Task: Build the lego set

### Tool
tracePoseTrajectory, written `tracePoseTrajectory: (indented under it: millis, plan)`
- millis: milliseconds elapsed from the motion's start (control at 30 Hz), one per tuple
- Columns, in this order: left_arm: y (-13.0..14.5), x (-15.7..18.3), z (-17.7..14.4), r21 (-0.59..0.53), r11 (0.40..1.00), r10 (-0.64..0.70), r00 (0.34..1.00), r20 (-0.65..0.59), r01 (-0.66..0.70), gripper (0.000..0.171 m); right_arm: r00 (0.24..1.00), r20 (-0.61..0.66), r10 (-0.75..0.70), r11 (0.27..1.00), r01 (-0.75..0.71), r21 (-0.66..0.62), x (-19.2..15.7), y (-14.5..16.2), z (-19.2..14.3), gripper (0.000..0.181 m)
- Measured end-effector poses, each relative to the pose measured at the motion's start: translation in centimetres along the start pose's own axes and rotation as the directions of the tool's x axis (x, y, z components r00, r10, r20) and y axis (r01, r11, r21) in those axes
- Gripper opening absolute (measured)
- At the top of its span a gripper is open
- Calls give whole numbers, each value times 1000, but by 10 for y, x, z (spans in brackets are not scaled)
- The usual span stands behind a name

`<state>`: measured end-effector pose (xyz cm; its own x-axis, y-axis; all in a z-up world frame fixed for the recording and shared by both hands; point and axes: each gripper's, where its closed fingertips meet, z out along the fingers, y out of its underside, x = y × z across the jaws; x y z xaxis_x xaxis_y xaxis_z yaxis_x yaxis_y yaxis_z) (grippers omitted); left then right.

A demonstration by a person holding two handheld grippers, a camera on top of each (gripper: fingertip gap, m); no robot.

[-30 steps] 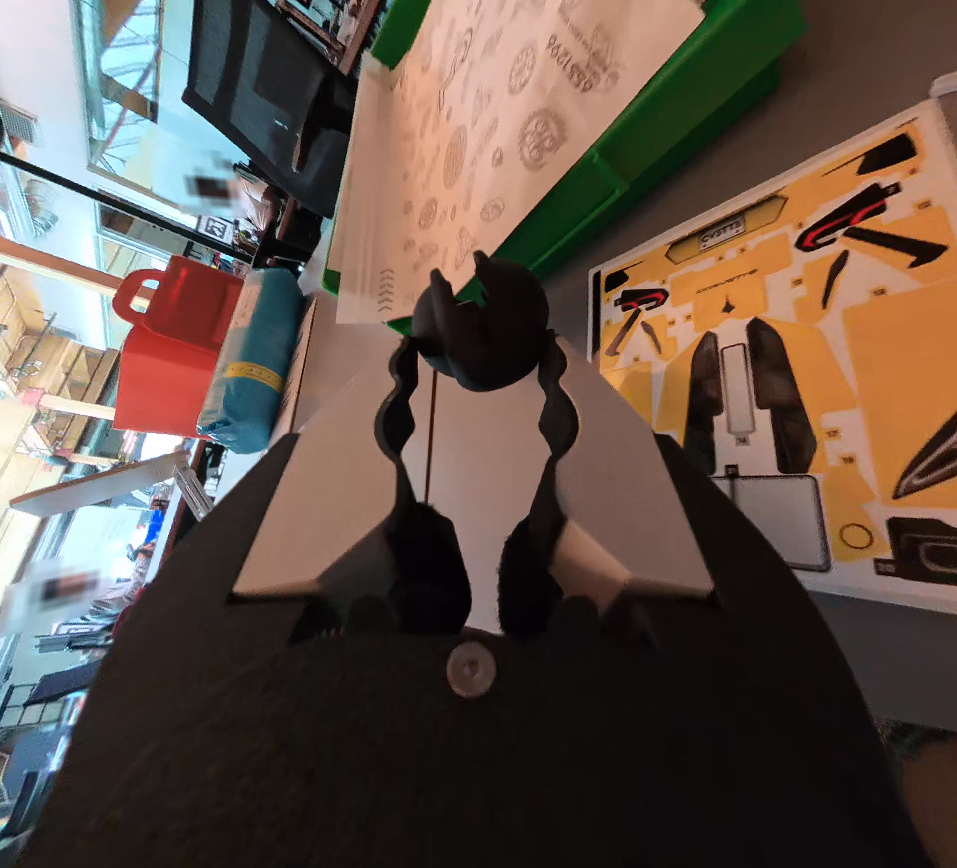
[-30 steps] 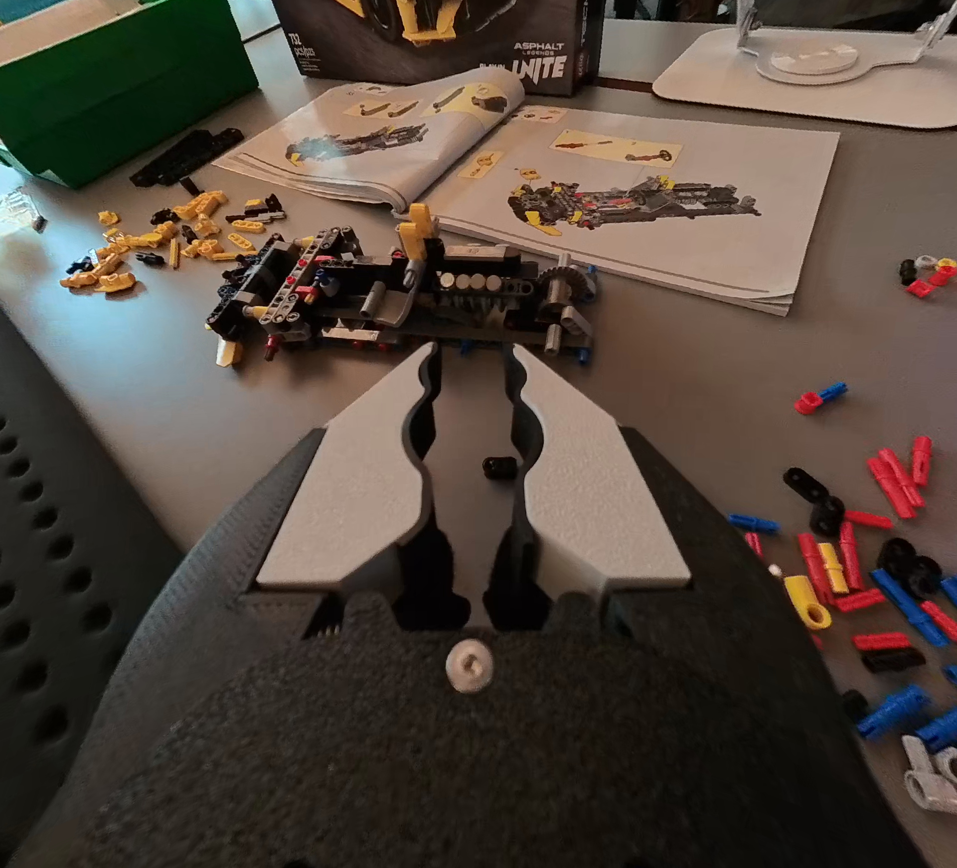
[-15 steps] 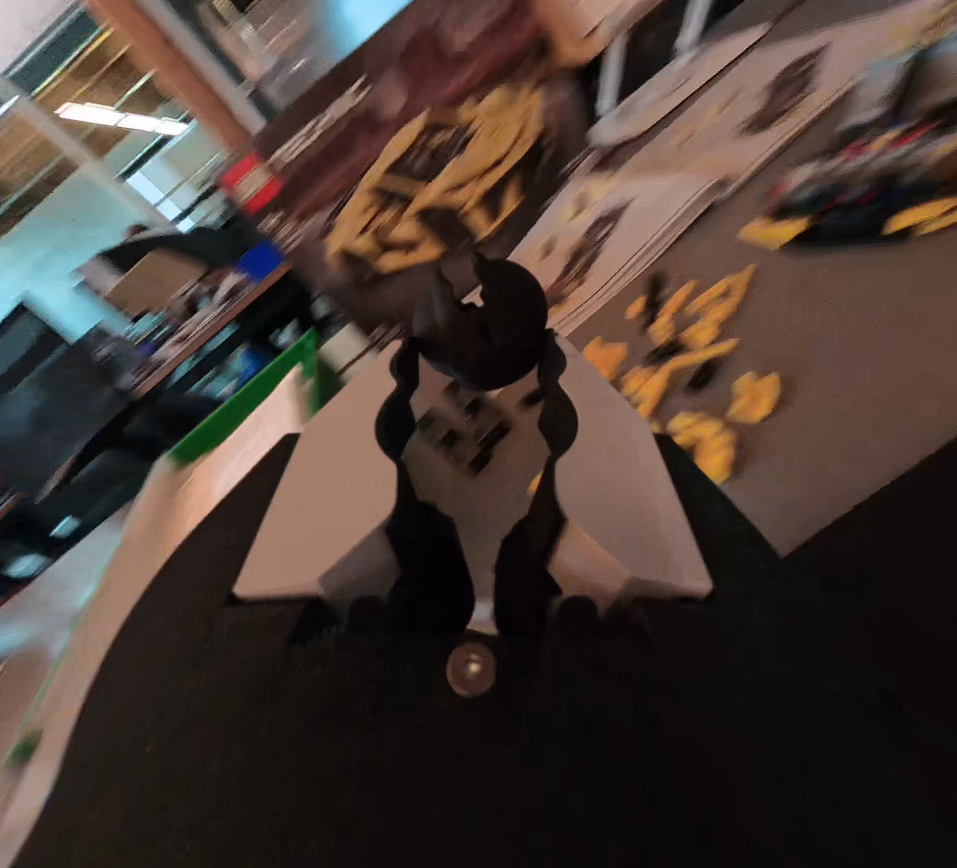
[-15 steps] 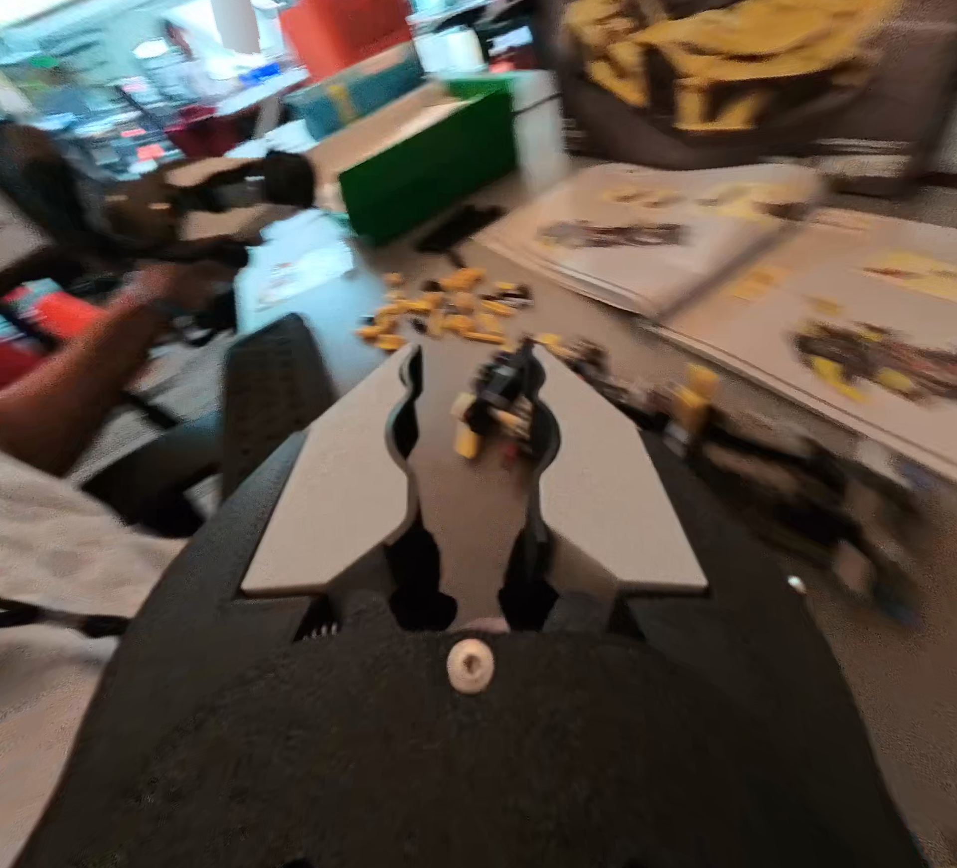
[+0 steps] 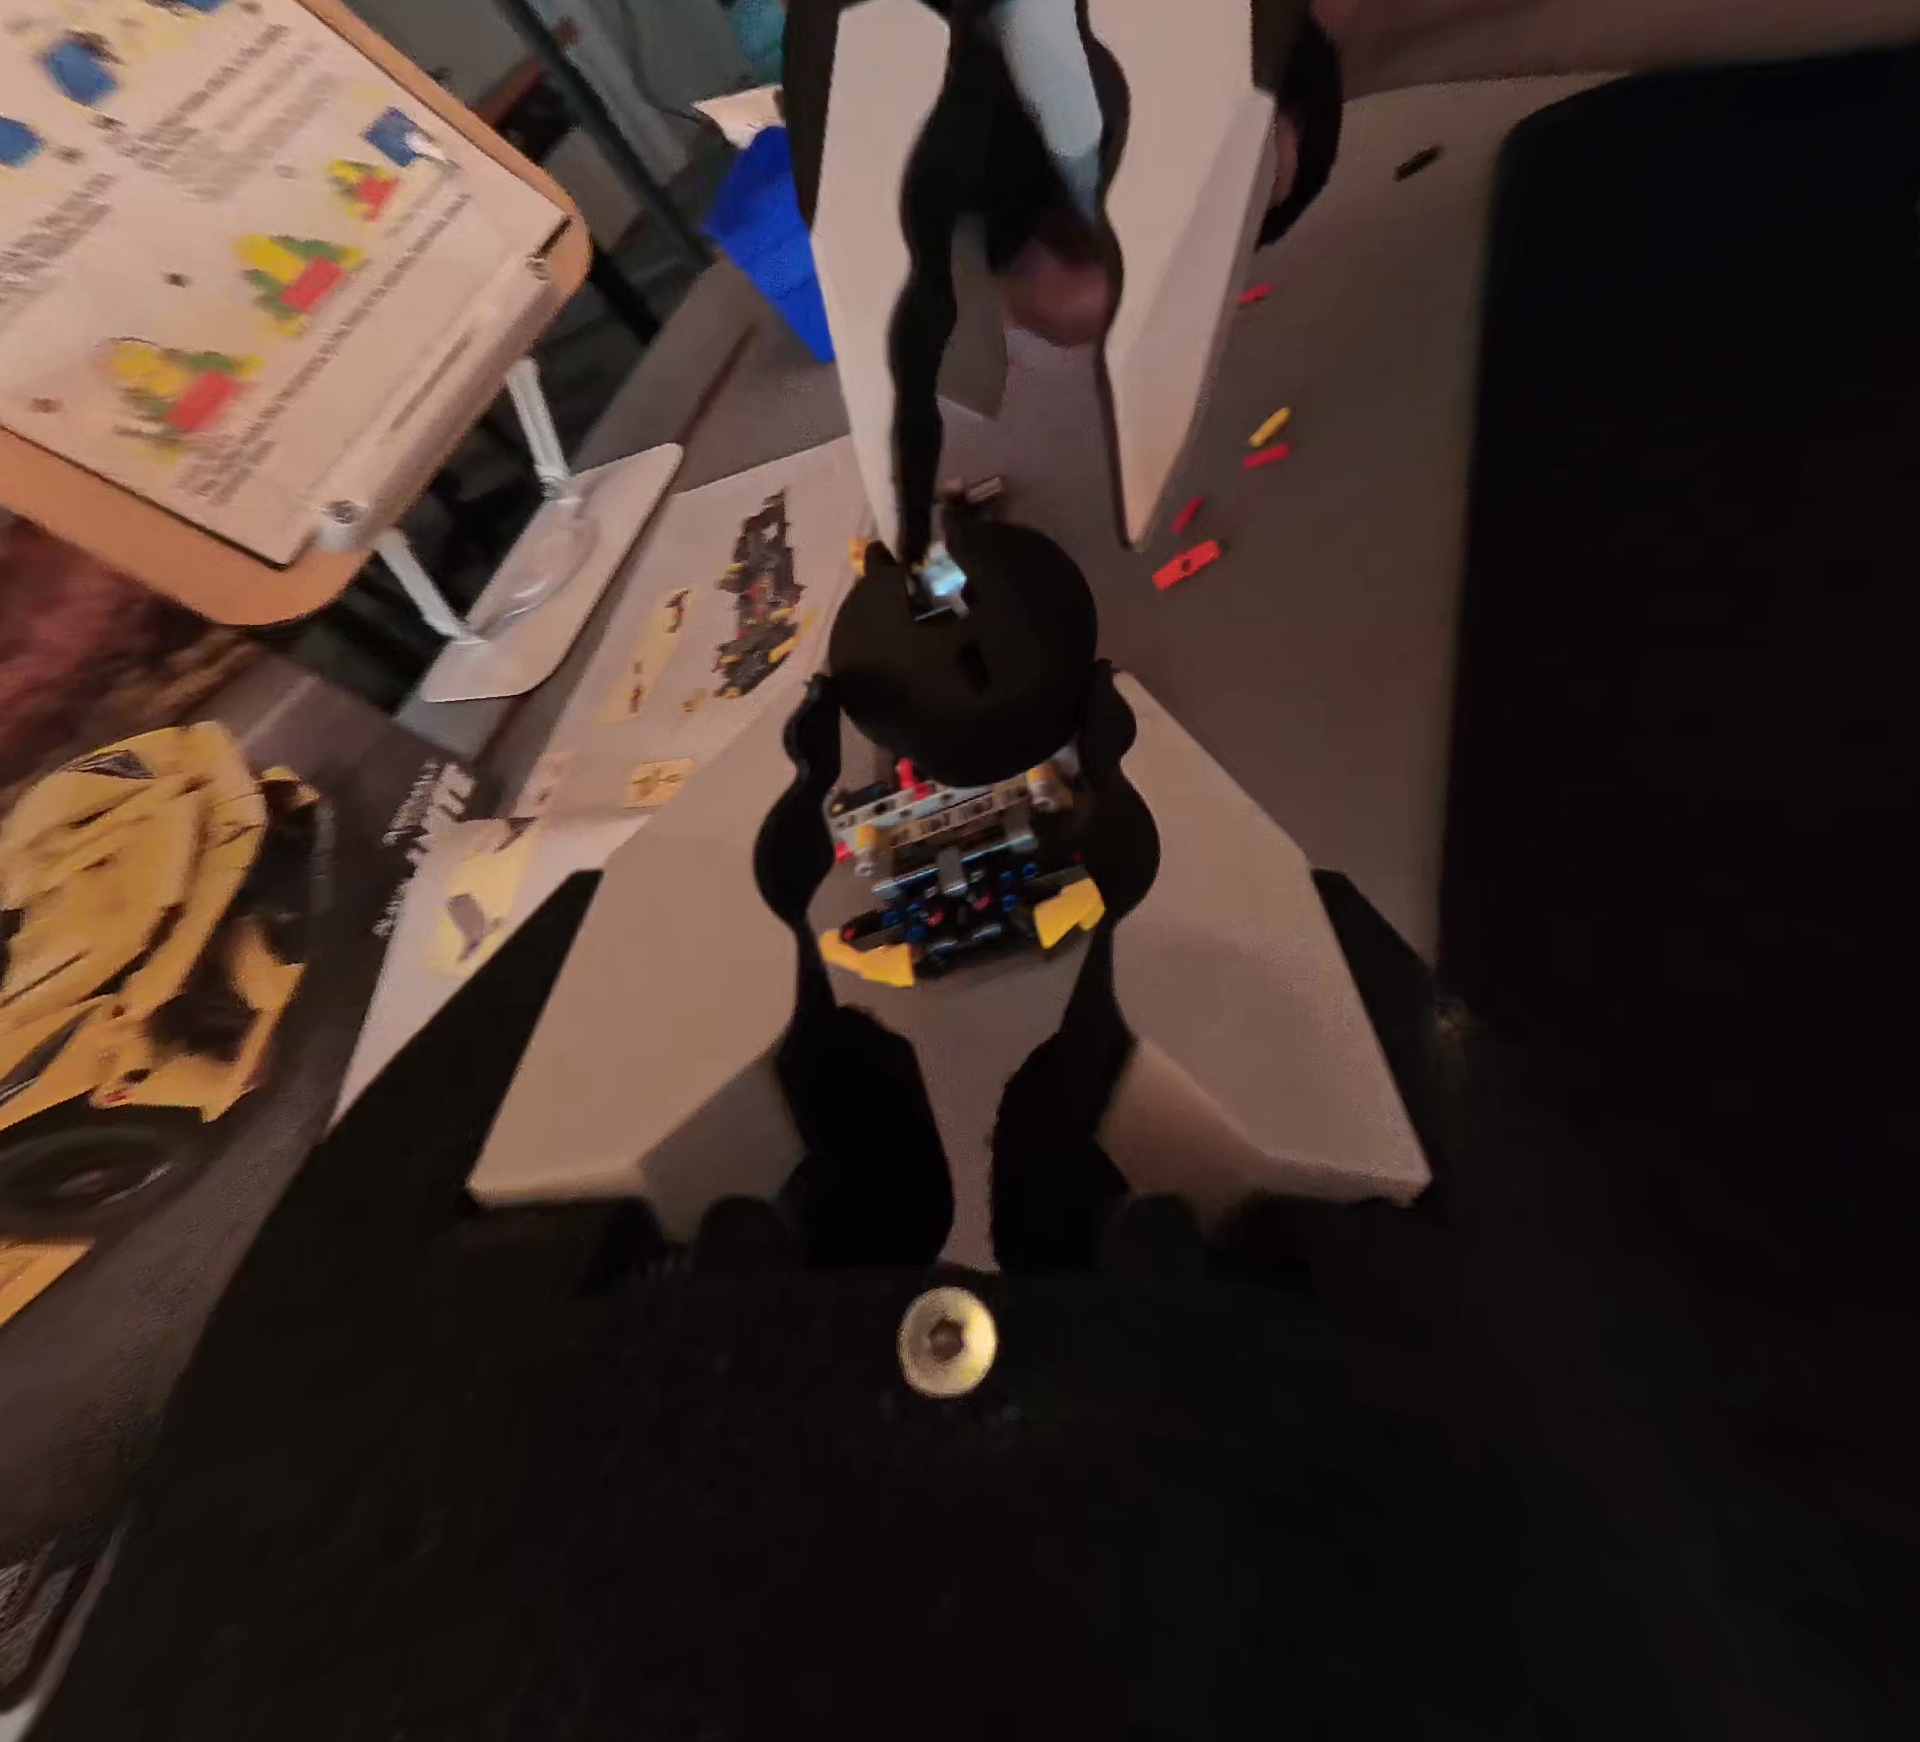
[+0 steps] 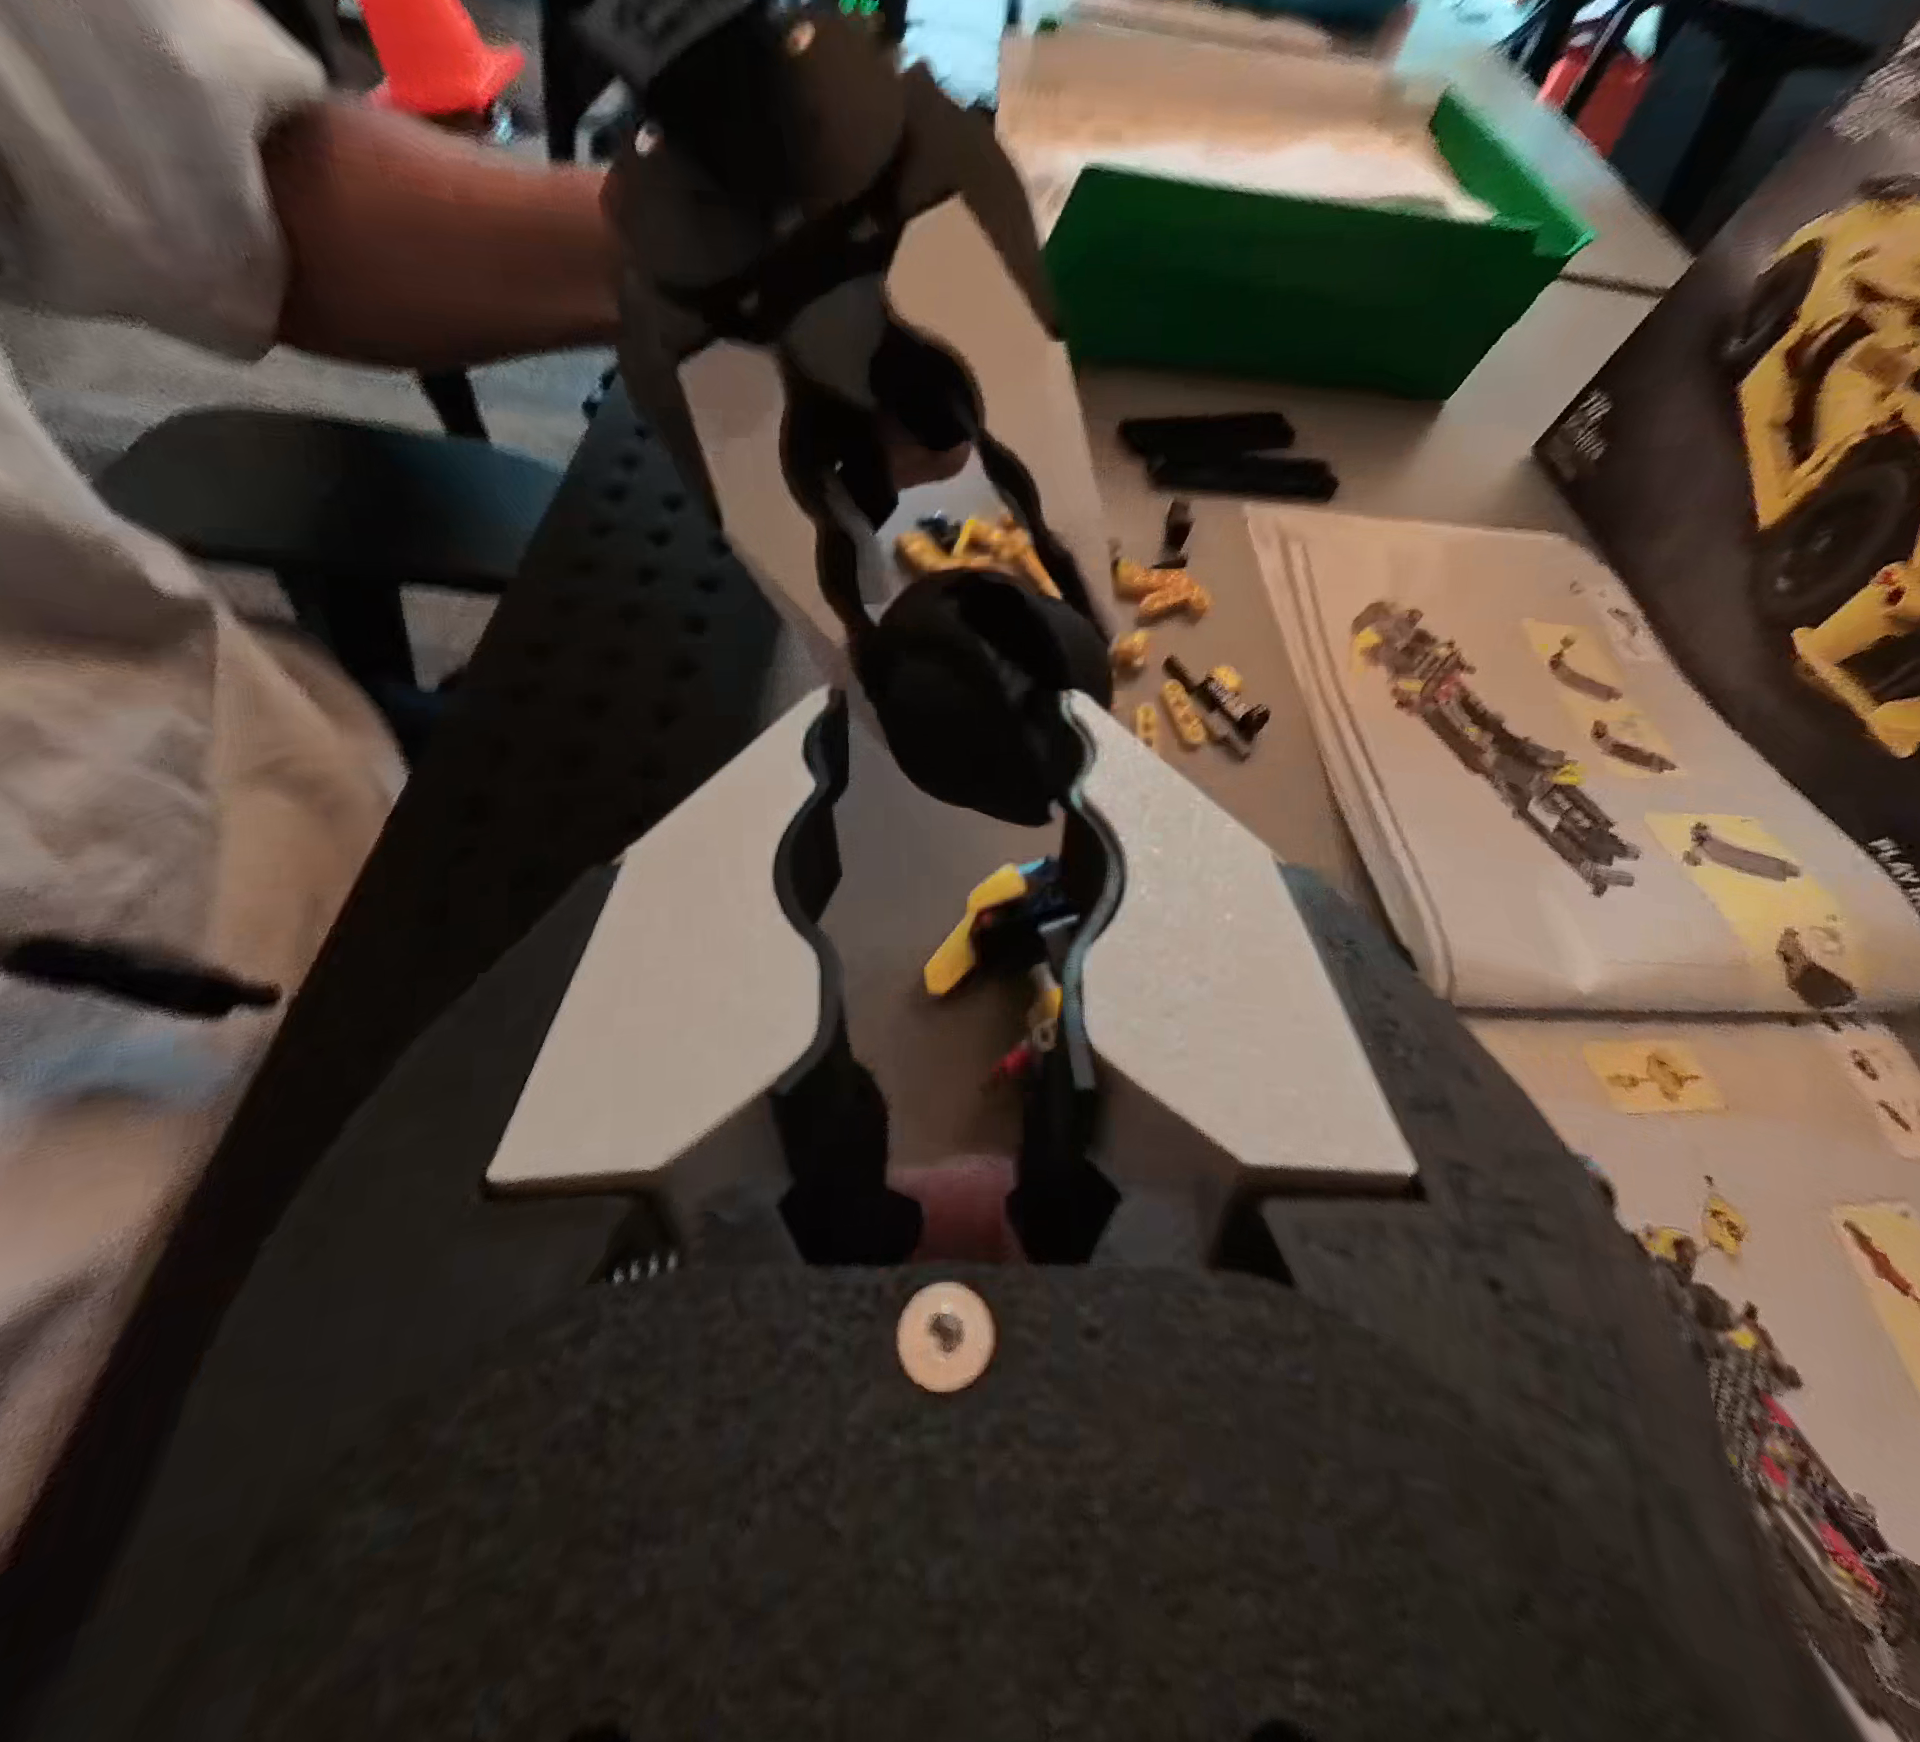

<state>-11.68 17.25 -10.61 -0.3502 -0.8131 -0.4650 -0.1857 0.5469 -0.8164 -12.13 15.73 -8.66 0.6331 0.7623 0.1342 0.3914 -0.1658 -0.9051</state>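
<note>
Above chassis [image 5: 961, 871], left gripper [image 5: 961, 695] clamps black wheel [image 5: 961, 653]; right gripper [image 6: 951, 736] part-open, touching it

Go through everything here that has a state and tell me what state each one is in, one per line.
left gripper: shut on the black round piece
black round piece: held off the table, a small grey part at its top
right gripper: open, tips at the black round piece
car chassis: partly built, lying on the table
instruction booklet: open, flat on the table
green bin: holds a paper bag
</note>
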Motion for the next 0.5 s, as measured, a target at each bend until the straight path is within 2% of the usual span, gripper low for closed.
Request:
tracePoseTrajectory:
  millis: [67,100,167,233,267,300,400,500]
  plan:
    - [-5,7,7,9,1000,-24,998,-63,25,43,999,47,-25,999,27,-31,-8,9,0,36]
    - [-6,11,10,6,999,-40,995,-91,41,43,998,41,-46,998,47,-29,-9,10,-1,28]
    - [-7,12,14,-4,998,-59,993,-98,59,44,997,13,-82,997,82,-8,-8,11,-4,25]
    - [-7,15,16,-3,997,-80,992,-98,80,43,999,24,-44,999,45,-11,-9,14,-6,24]
    - [-5,17,18,-5,995,-97,991,-89,97,37,999,40,-7,1000,6,14,-10,12,-8,19]
    - [-3,16,20,-2,992,-123,990,-63,123,33,998,58,26,998,-29,61,-12,8,-12,7]
    - [-5,25,24,65,971,-225,972,-68,230,43,986,95,137,978,-150,145,-16,9,-20,4]
    - [-11,32,30,82,945,-305,943,-133,317,77,951,183,248,928,-287,236,-28,5,-30,4]
